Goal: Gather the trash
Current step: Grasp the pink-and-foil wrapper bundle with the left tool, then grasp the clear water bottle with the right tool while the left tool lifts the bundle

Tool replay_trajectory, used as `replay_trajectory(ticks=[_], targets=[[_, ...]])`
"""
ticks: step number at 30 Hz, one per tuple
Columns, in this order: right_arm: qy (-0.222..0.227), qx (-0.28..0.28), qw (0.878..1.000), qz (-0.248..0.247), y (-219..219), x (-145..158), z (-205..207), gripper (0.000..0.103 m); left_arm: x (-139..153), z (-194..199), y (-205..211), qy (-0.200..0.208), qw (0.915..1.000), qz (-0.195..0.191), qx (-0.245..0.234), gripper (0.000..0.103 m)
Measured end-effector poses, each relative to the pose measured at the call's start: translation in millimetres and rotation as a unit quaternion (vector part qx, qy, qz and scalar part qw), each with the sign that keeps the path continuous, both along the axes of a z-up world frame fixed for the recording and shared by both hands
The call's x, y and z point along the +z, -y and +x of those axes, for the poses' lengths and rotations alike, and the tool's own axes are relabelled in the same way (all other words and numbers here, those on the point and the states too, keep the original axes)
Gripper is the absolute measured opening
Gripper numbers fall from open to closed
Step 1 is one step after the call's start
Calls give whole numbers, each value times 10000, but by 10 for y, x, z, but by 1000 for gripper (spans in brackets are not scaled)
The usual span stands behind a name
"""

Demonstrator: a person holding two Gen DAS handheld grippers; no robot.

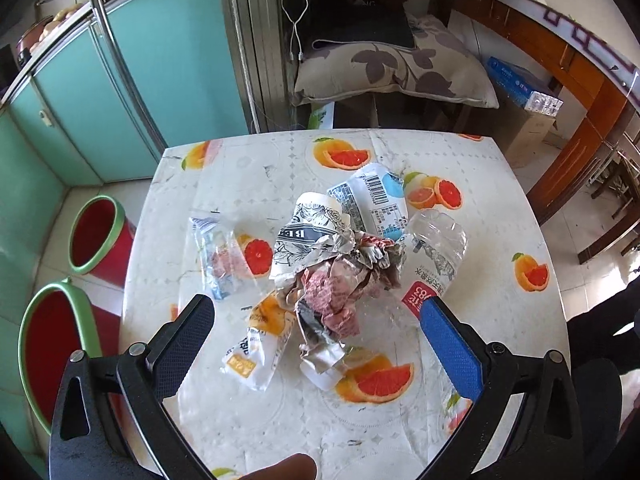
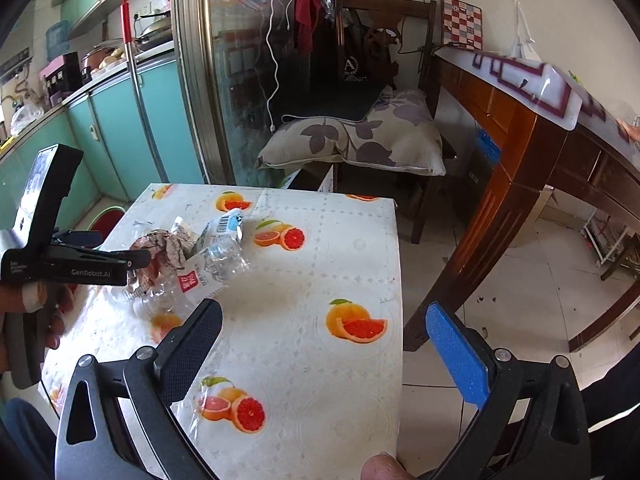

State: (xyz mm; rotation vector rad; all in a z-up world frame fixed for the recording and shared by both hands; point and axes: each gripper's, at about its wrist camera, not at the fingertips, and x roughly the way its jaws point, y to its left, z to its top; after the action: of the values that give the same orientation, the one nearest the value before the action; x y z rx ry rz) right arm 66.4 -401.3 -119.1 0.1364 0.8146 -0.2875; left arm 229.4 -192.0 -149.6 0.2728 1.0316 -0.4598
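Observation:
A heap of trash lies mid-table: crumpled reddish paper [image 1: 340, 292], a black-and-white printed wrapper [image 1: 308, 236], a white and blue packet [image 1: 376, 196], a crushed clear plastic bottle [image 1: 436, 248], a clear bag [image 1: 218, 252] and an orange and white snack packet [image 1: 256, 344]. My left gripper [image 1: 316, 308] hangs open just above the heap, one finger on each side. In the right wrist view the same heap [image 2: 176, 248] sits at the table's left. There my right gripper [image 2: 324, 316] is open and holds nothing, over the table's right part.
The table [image 1: 480, 208] has a white cloth with orange-fruit prints. Two red bins with green rims [image 1: 100, 236] [image 1: 48, 344] stand on the floor to its left. Teal cabinets [image 1: 80, 92], a cushioned chair [image 2: 360, 136] and a wooden table [image 2: 520, 128] surround it.

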Motion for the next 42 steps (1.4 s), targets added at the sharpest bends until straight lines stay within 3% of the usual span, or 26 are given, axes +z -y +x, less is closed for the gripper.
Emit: replay_trajectory(ticks=[9,11,13,15,20,31,35,39,42], targets=[[-127,-223,9994,234,145,-220,10,102,-212,173,132,-209,9997,98,-43,103],[-152,-237,9992,283,156,-254,17,102,-250,206,140,-250,9996,93,-25,98],[-171,-262,9991,299,164,-292,21,102,-297,232,150,-351,9993,122,-41,82],[-214,-285,9988,331,173,-339,29,102,-348,251,155,-453,9989,150,-22,58],[-258,-302,9985,379,163,-406,56,102,-351,240,124,-411,9990,159,-25,24],[-263,-47,9986,451,-76,-432,237,102,46,146,-155,23,9998,-190,98,24],[-295,128,9969,715,-229,-444,405,102,251,41,-327,280,9993,-234,123,24],[-398,151,9906,1298,-373,-500,640,102,448,-67,-555,478,9980,-365,169,24],[-483,95,9907,1270,-547,-522,857,102,542,-144,-758,540,9969,-505,282,24]])
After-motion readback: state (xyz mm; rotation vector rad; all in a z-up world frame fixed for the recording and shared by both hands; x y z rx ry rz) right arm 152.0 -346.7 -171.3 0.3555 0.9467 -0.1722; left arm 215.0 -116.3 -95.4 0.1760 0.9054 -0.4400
